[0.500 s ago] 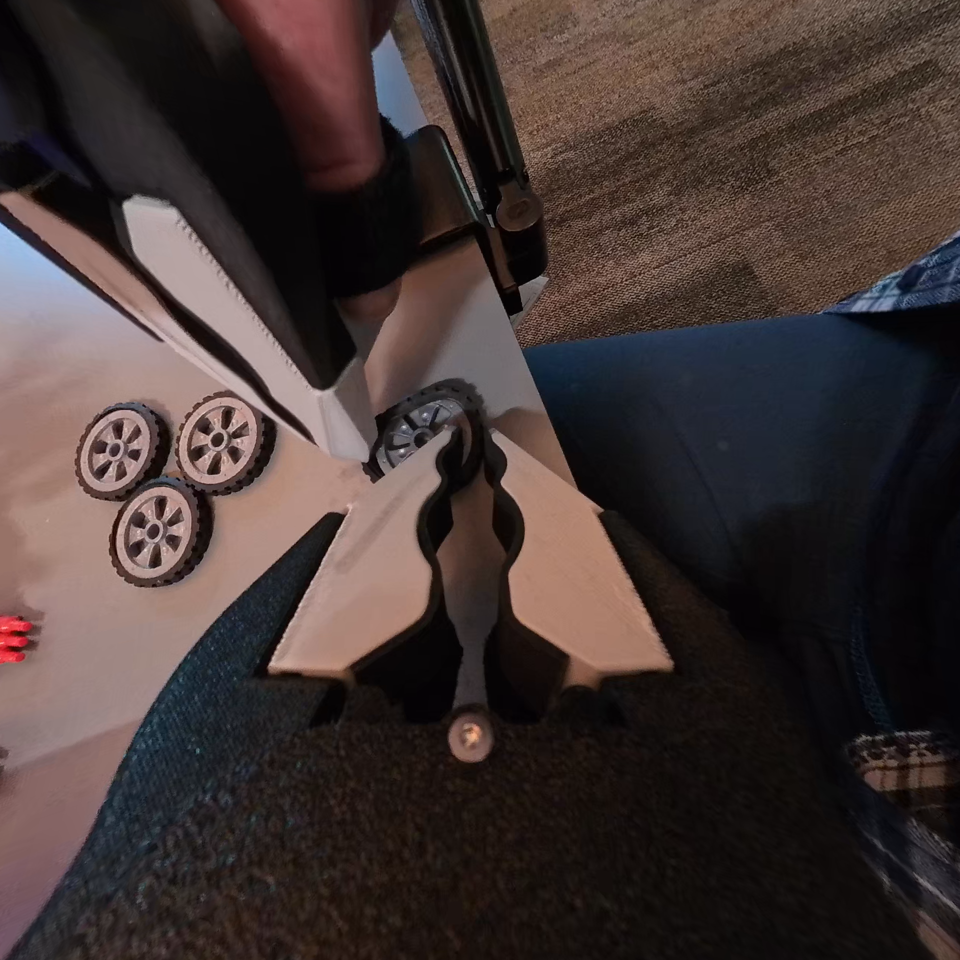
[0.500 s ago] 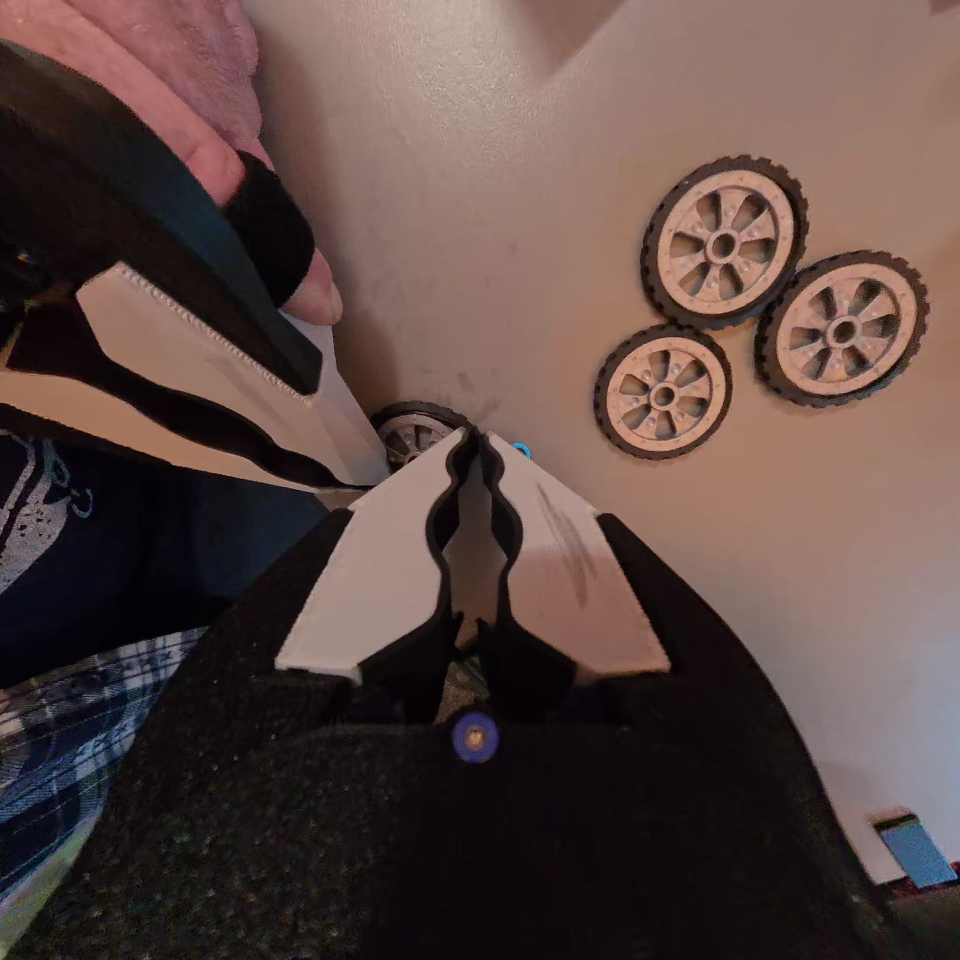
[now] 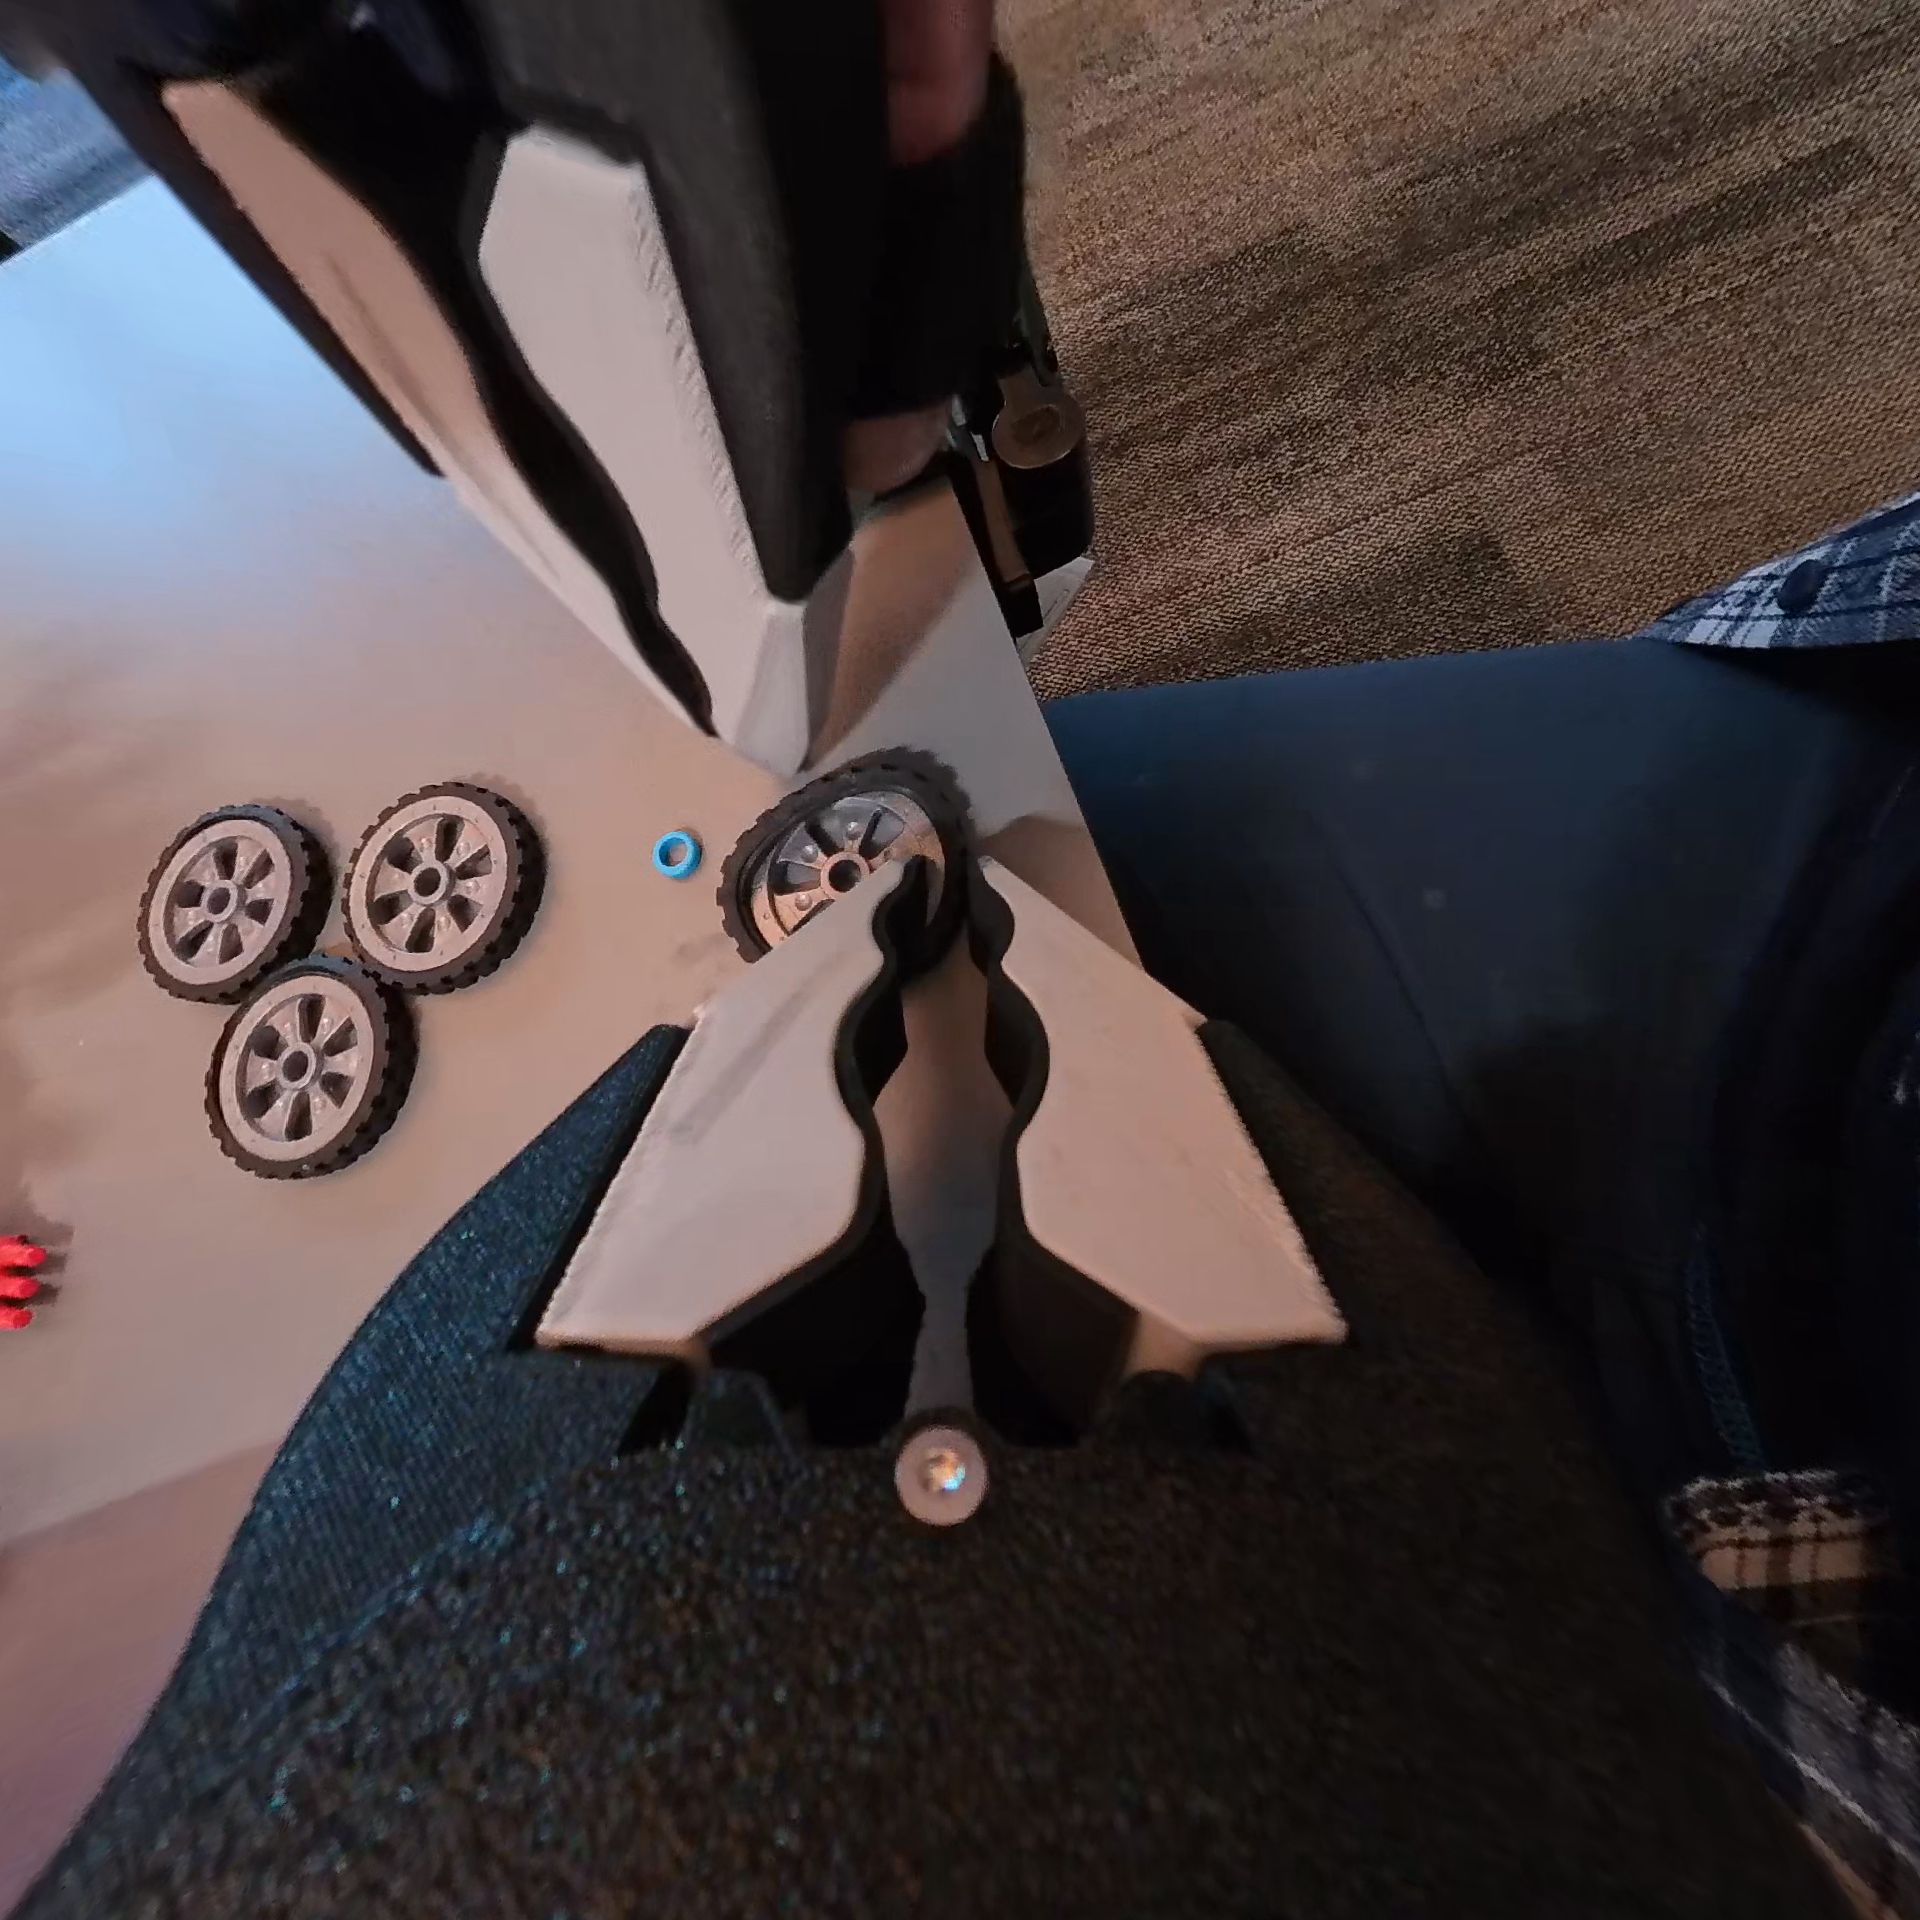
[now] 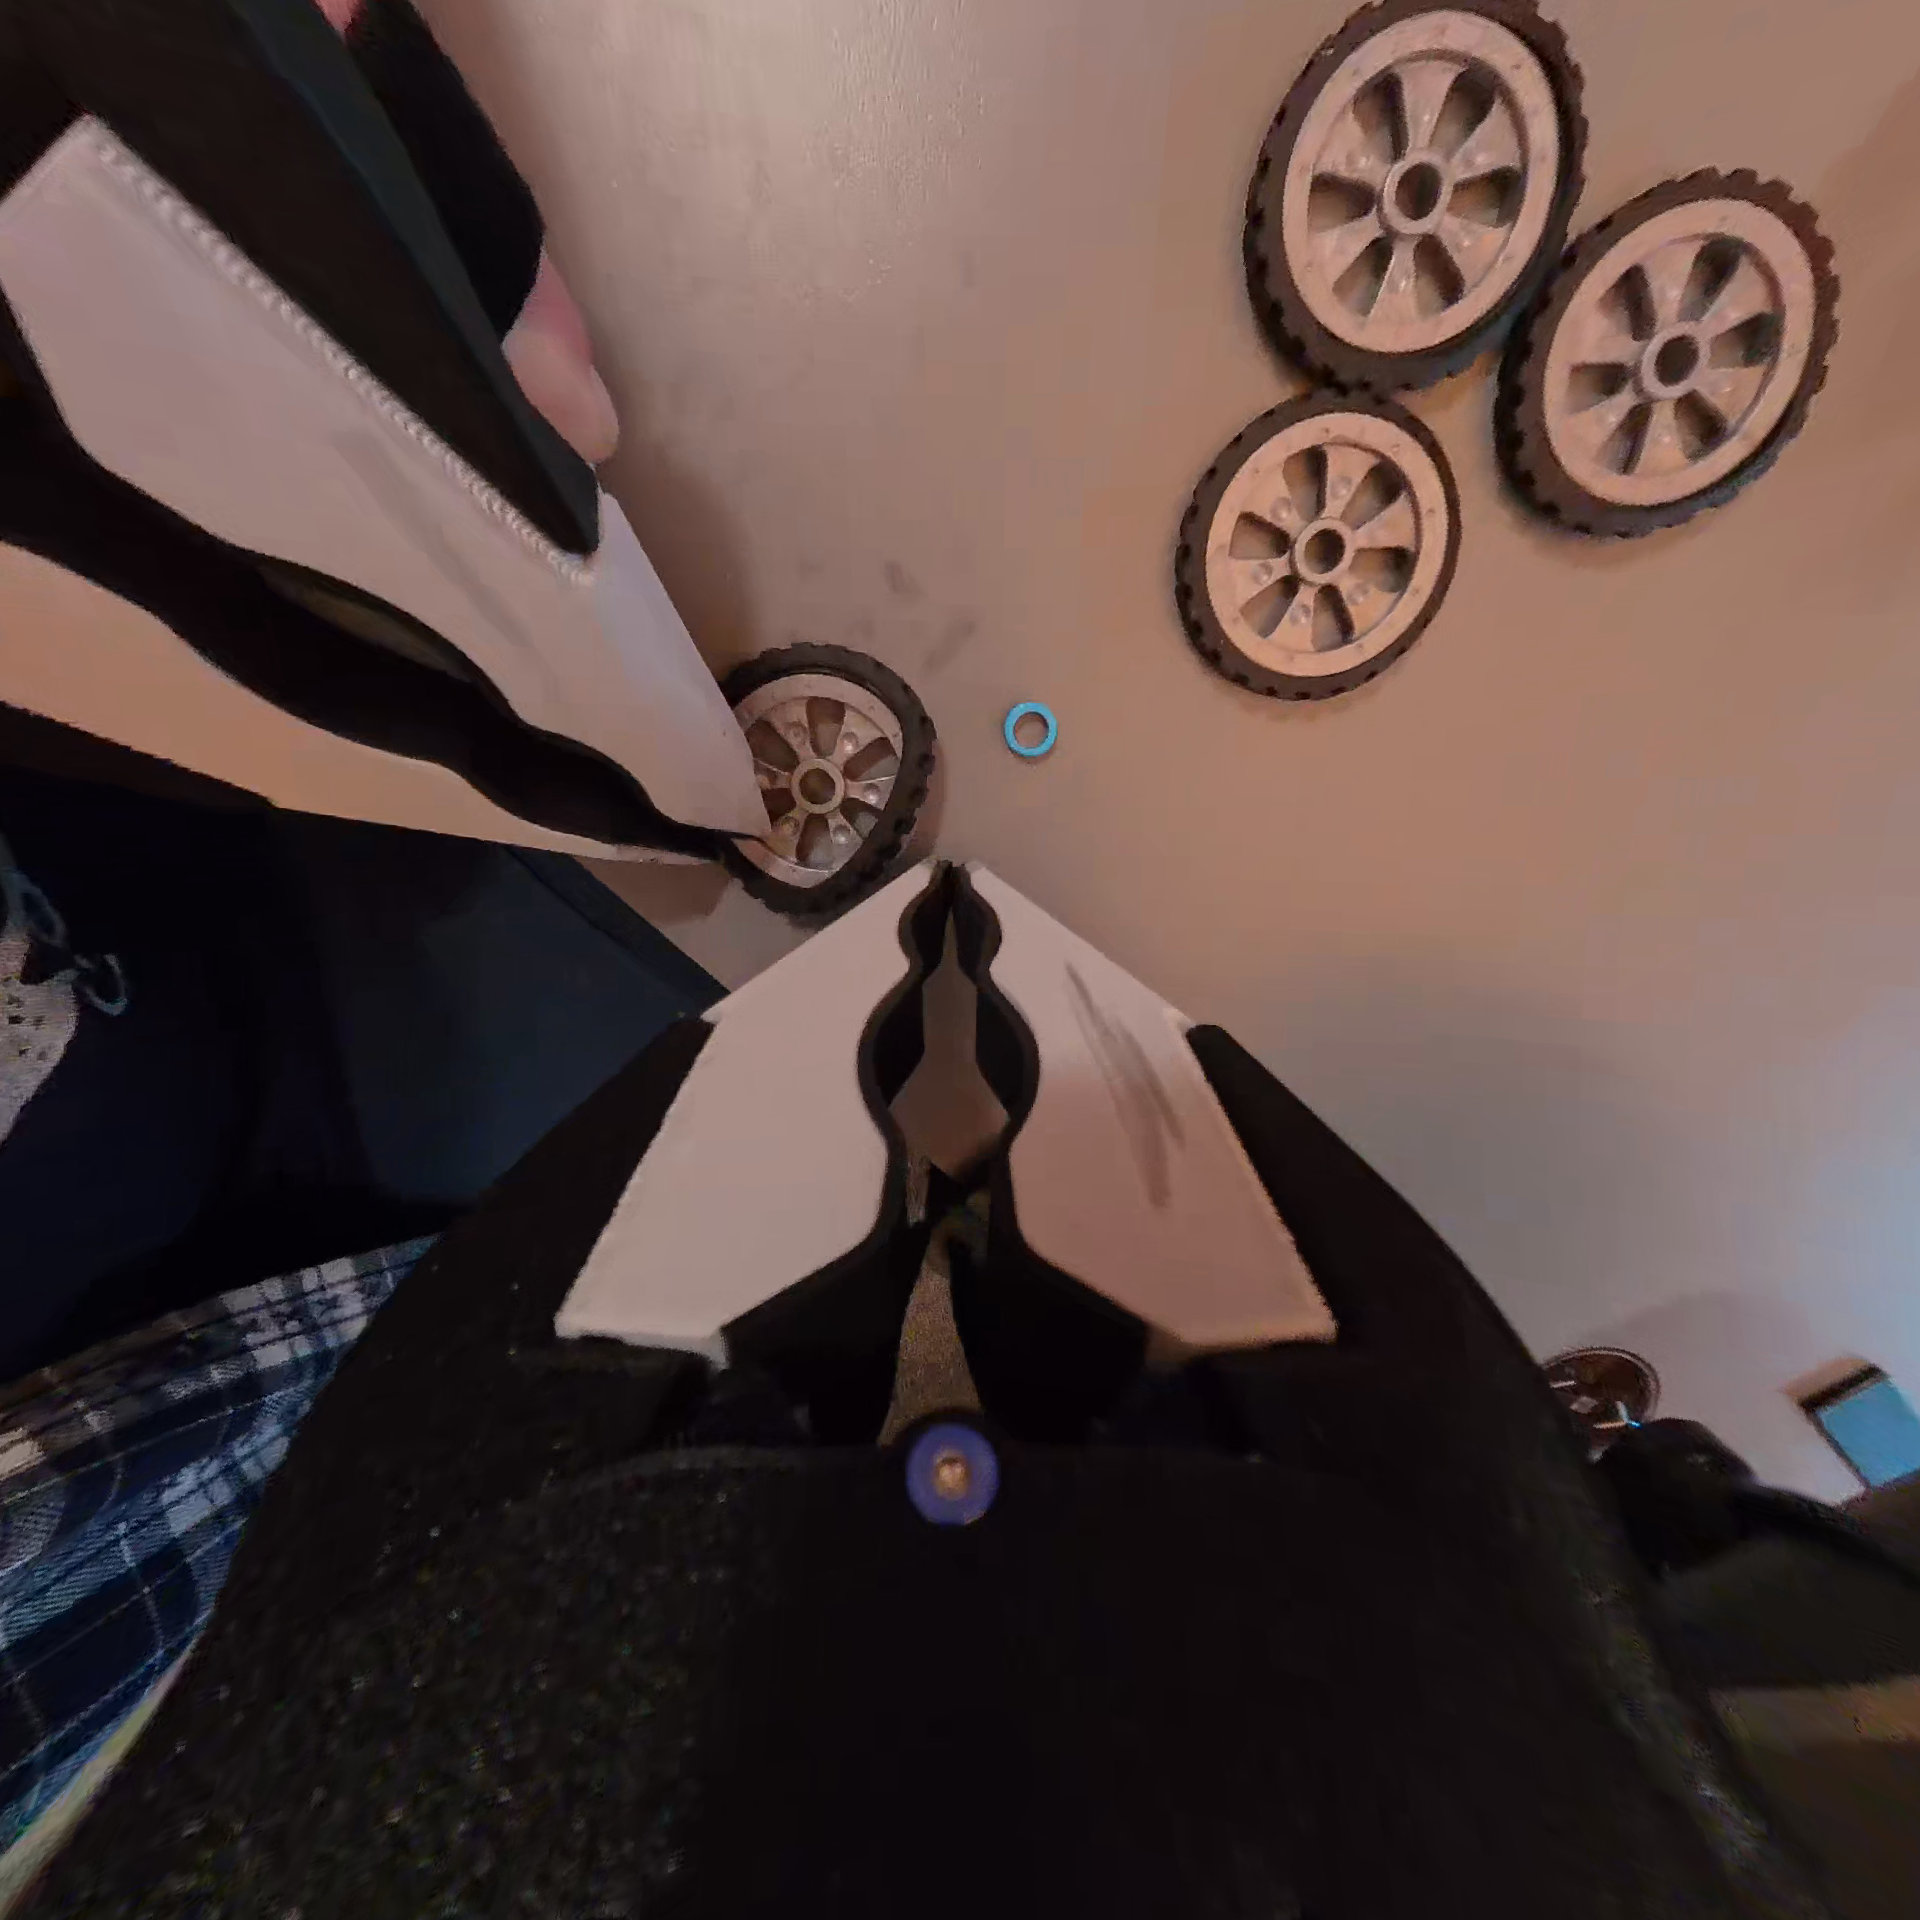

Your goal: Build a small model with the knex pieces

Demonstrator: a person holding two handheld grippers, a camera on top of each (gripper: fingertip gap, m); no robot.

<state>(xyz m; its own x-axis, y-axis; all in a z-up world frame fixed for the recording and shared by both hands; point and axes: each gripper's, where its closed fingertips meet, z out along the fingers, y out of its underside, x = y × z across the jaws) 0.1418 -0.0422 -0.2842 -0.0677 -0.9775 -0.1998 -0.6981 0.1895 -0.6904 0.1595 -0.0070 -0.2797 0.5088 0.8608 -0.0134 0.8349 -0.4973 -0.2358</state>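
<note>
My left gripper (image 3: pixel 940 883) is shut on the tyre edge of a small grey-spoked wheel with a black tyre (image 3: pixel 831 868), near the table's corner. The wheel looks tilted. In the right wrist view the same wheel (image 4: pixel 831 784) shows with the left gripper (image 4: pixel 743 831) pinching its left side. My right gripper (image 4: pixel 951 868) is shut and empty, its tips just below and right of the wheel. It comes in from the top of the left wrist view (image 3: pixel 774 743). A small blue ring (image 4: pixel 1029 730) lies flat on the table beside the wheel, also seen in the left wrist view (image 3: pixel 676 855).
Three more wheels (image 4: pixel 1413 192) (image 4: pixel 1668 364) (image 4: pixel 1320 551) lie flat together on the beige table (image 4: pixel 1039 312), left of the ring in the left wrist view (image 3: pixel 442 888). Red parts (image 3: pixel 21 1283) sit at the left edge. A person's dark blue leg (image 3: pixel 1455 935) and carpet (image 3: pixel 1455 312) lie past the table edge. One gripper's finger ends stand about 4 centimetres off the other's.
My right gripper has drawn back from the wheel. The blue ring that was at its tip now lies in the open on the table. My left gripper keeps its hold on the wheel.
</note>
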